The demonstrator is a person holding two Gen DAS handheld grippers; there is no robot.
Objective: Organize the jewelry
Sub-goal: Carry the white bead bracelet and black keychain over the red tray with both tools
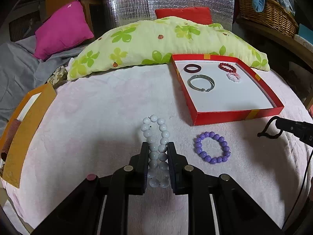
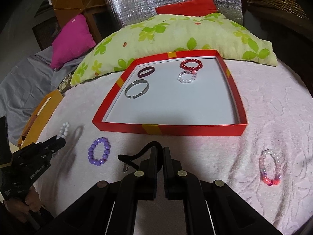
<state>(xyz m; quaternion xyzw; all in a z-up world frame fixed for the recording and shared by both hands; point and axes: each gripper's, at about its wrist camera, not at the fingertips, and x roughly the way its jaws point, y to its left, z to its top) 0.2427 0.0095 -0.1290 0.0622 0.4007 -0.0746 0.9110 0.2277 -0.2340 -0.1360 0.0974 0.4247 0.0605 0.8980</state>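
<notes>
The left gripper (image 1: 157,152) sits nearest the lens, its black jaws clenched on a white bead bracelet (image 1: 156,137), squeezed into a long narrow loop that juts forward past the fingertips and casts a shadow on the cloth in the right wrist view. In that view the right gripper (image 2: 160,152) is shut tight on a black cord (image 2: 137,154) that arches up from between its jaws and trails left. A purple bead bracelet (image 1: 212,146) lies flat on the pink towelling cover (image 1: 97,107) just right of the white one. The shallow red cardboard tray (image 2: 170,128) lies beyond, with a low rim and much bare white floor at its near side; a silver bangle (image 2: 137,88), a dark maroon ring bangle (image 2: 146,71), a red bead bracelet (image 2: 191,64) and a small white bead bracelet (image 2: 187,77) lie toward its far side. A pink and clear bead bracelet (image 2: 271,167) lies alone at right. Both grippers tilt downward over open cloth.
</notes>
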